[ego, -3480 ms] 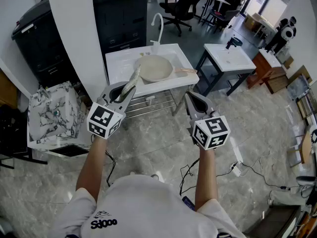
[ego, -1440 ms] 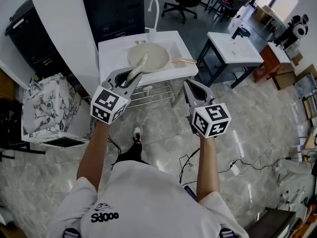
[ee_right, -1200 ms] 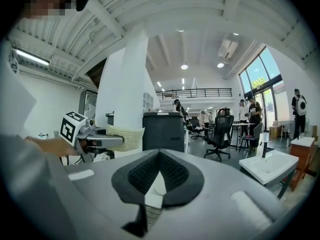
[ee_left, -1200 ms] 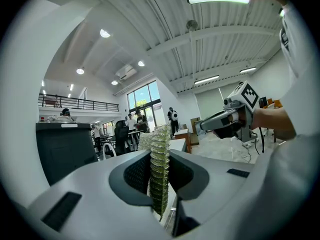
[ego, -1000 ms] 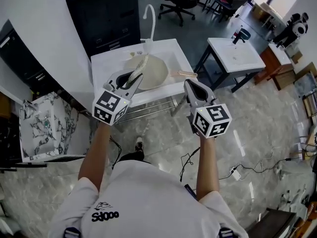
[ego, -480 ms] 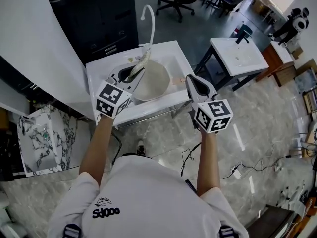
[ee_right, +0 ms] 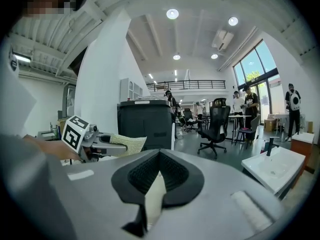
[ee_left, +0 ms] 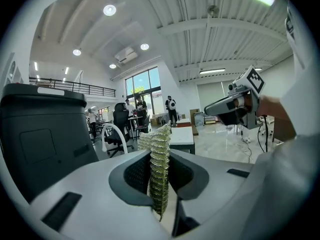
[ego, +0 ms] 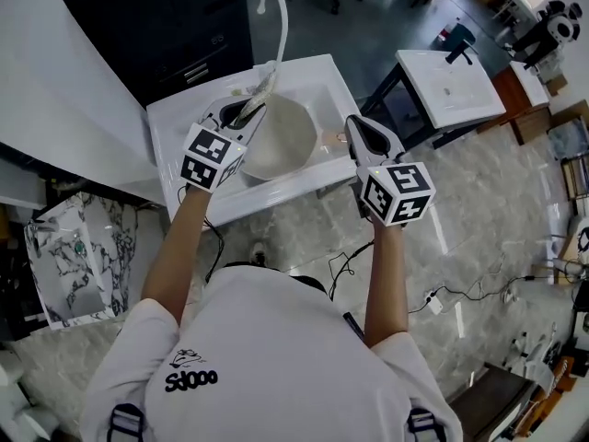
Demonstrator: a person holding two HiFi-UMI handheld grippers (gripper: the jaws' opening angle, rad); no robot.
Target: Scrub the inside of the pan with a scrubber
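Though set well apart from the sink, bag (ego: pixel 57 251): white with dark marbling, on the grey floor at far left.
Cabinet (ego: pixel 170 26): black, behind the sink, also a dark mass at the left of the left gripper view (ee_left: pixel 42 134).
Sink (ego: pixel 179 122): white and rectangular, on a stand, with the pan lying in its basin.
Left gripper (ego: pixel 245 111): raised over the sink's left part, jaws clenched on the scrubber, shown close up in its own view (ee_left: pixel 160 181) and from the side in the right gripper view (ee_right: pixel 92 145).
Scrubber (ego: pixel 264 83): pale yellow-green, knobbly woven mesh, a flat pad pinched edge-on (ee_left: pixel 159 164); sticks out well past the jaw tips toward the sink's back rim, just beside the pan's far-left edge. A broad pale flap in the right gripper view (ee_right: pixel 128 143). Contact with the pan: cannot tell.
Faucet (ego: pixel 272 17): white, tall and hooked, at the sink's back edge, just beyond the scrubber's tip.
Pan (ego: pixel 283 141): round, cream inside and plain, in the middle of the basin between the two grippers.
Pan handle (ego: pixel 331 139): light, wood-toned, pointing right toward the right gripper.
Right gripper (ego: pixel 353 127): over the sink's right edge, jaw tips pressed together on nothing in its own view (ee_right: pixel 159 158).
Second sink (ego: pixel 451 86): white, on dark legs, well apart at right.
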